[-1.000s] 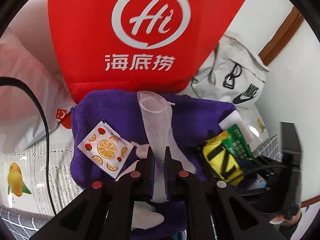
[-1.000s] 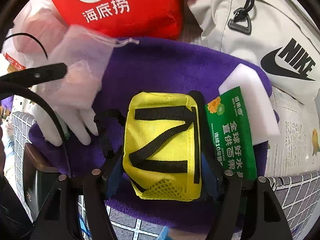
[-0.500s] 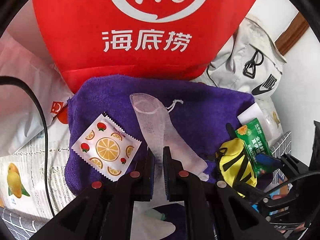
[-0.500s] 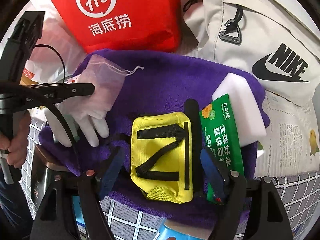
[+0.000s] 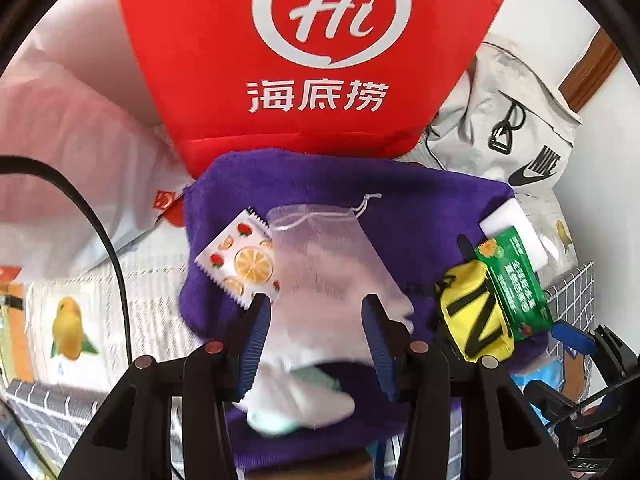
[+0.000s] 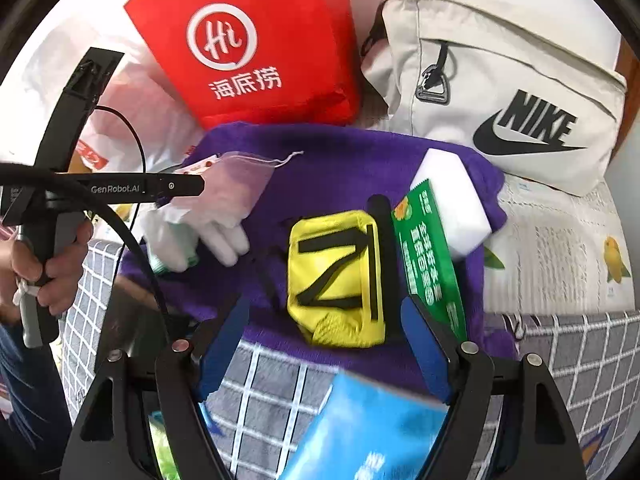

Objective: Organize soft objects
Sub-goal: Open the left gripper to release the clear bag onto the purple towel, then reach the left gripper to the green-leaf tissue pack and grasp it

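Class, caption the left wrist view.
Left gripper opening over a mesh pouch on the purple towel.

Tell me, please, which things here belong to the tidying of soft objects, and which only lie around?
Belong to the job:
- mesh pouch
- white glove
- yellow pouch
- purple towel
- white sponge

Only lying around:
- red bag
- beige Nike bag
- green packet
- fruit-print sachet

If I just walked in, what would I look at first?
Probably the big red bag with the white "Hi" logo, standing at the back. Right in front of it a purple towel is spread out, with a bright yellow pouch lying on its near right part. Behind the towel on the right lies a pale bag with a black Nike logo.
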`<state>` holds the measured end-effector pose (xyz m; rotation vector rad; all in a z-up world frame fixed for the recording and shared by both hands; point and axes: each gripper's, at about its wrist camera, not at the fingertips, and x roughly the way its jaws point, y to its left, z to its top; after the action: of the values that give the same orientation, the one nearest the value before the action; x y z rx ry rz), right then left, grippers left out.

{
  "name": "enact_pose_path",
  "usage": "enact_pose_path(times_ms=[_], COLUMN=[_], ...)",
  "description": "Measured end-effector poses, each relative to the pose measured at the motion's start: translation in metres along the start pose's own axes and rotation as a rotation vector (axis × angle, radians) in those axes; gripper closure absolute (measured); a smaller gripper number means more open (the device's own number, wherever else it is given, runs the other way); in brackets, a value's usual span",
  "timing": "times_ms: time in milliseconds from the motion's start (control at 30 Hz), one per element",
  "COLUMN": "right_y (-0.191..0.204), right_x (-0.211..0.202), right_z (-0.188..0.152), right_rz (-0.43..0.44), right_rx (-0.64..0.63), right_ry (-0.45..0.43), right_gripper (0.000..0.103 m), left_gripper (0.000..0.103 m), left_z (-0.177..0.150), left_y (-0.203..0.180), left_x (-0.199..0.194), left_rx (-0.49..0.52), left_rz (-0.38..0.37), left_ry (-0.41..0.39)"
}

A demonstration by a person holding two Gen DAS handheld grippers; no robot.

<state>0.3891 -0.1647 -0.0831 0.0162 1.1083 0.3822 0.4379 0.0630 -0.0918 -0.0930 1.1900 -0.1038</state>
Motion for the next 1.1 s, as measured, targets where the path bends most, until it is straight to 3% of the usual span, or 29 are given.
enact_pose_path(times_ms=[267, 467, 867, 967, 1033, 1100], right_y=[0.016, 0.030, 0.066, 0.074, 0.077, 0.078], right_x=[-0.046, -0.080, -0.098, -0.081, -0.060, -0.039], right_z=[-0.039, -0.080, -0.178, -0.199, -0.208, -0.213], right_rz=[0.011, 0.011, 0.064, 0.091, 0.099, 0.099], right_rx=[-0.011, -0.041, -0.126, -0.171, -0.191, -0.211], right_ry=[-0.055, -0.082, -0.061, -0.050, -0.013, 0.028], right_gripper=[0.025, 0.025, 0.026, 0.036, 0.053, 0.061], left_gripper=[0.058, 0.058, 0.058, 0.058, 0.058, 0.058], left_z=[-0.033, -0.072, -0.173, -0.197, -0.212, -0.226], left_y=[0.001, -0.004, -0.010, -0.010, -0.009, -0.008], left_x=[-0.044, -0.082, -0.128, -0.130, -0.127, -0.122], left_rx=[0.000, 0.017, 0.002, -0.022, -0.036, -0.052], left_rz=[0.035, 0.019, -0.019, -0.028, -0.033, -0.030], left_ry=[-0.029, -0.076, -0.130, -0.136, -0.130, -0.119])
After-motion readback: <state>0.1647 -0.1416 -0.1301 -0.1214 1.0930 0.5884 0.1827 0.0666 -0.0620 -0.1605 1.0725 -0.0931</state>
